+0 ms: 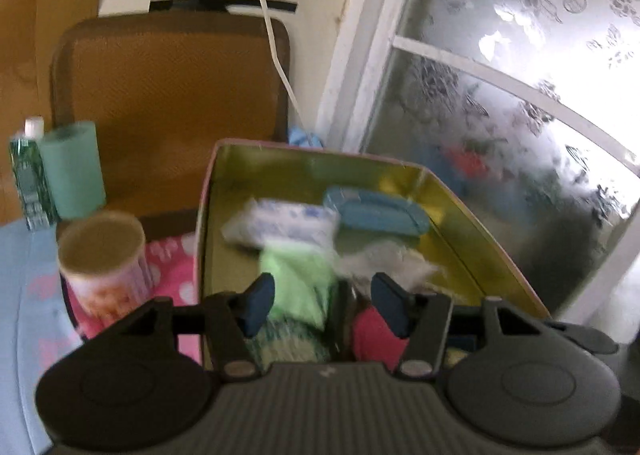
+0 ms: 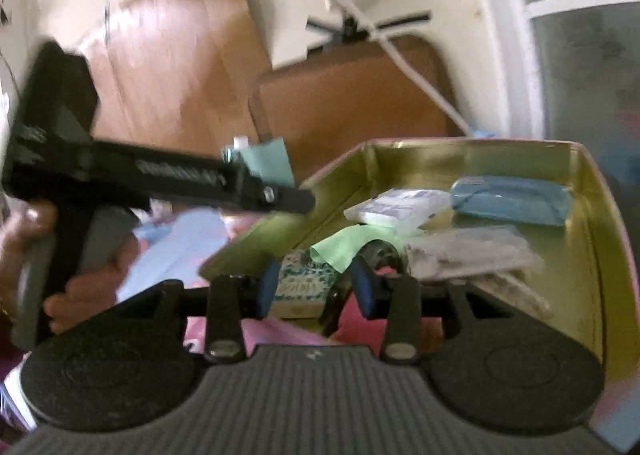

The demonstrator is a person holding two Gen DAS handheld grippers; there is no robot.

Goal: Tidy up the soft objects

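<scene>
From the left wrist view, the left gripper hung over the near end of the gold tin, jaws partly open w/ nothing pinched between the blue pads. The soft stuff lay inside the tin: a white-and-blue tissue pack mid-tin, a blue pouch toward the far wall, a green cloth just ahead of the pads, sth white and fluffy beside it, and a pink piece under the right pad. Left of the tin stood a printed cup, a teal roll and a small bottle, all on the bed w/ its pink spotted cover.

From the right wrist view, the right gripper also sat at the tin's near end, jaws partly open, not clamped on anything; a small patterned packet lay behind the gap, contact unclear thru the blur. The tin held the tissue pack, blue pouch, green cloth and a clear flat bag. A hand gripped the other gripper's handle at left.

Handling, as I judged it: everything looked light and squashy, so it'd give under the pads. The cloth would bunch, so pinch a raised fold. The plastic-wrapped packs looked slick; best taken across the narrow side, mid-length.
</scene>
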